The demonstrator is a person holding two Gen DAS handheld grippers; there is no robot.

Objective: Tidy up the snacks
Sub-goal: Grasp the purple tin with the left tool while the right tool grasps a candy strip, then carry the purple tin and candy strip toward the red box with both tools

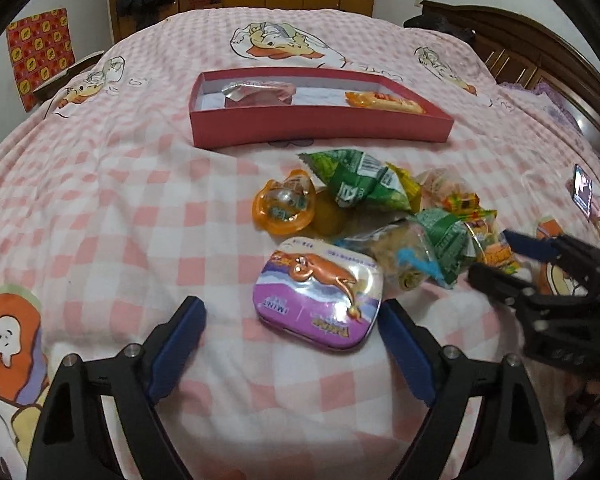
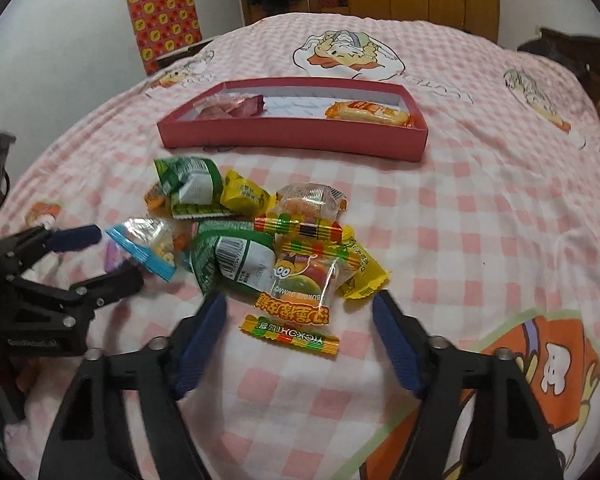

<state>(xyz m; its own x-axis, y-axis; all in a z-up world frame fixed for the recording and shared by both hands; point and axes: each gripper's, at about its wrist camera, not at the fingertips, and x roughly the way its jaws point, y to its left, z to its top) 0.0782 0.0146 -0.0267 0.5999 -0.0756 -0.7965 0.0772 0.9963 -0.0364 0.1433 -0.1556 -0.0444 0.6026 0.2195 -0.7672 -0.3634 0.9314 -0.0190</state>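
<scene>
Mostly crinkly snack packets (image 2: 260, 248) beside red box (image 2: 292, 136)

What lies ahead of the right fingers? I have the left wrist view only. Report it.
Observer: A clear gummy packet lies on the bedspread just ahead of the right gripper, in line with the gap between its open fingers.
Operator: Name what lies under it.
Observer: A yellow packet pokes out from under its right side.
Operator: Now check its left side.
Observer: A green packet lies against it, barcode facing up.
</scene>
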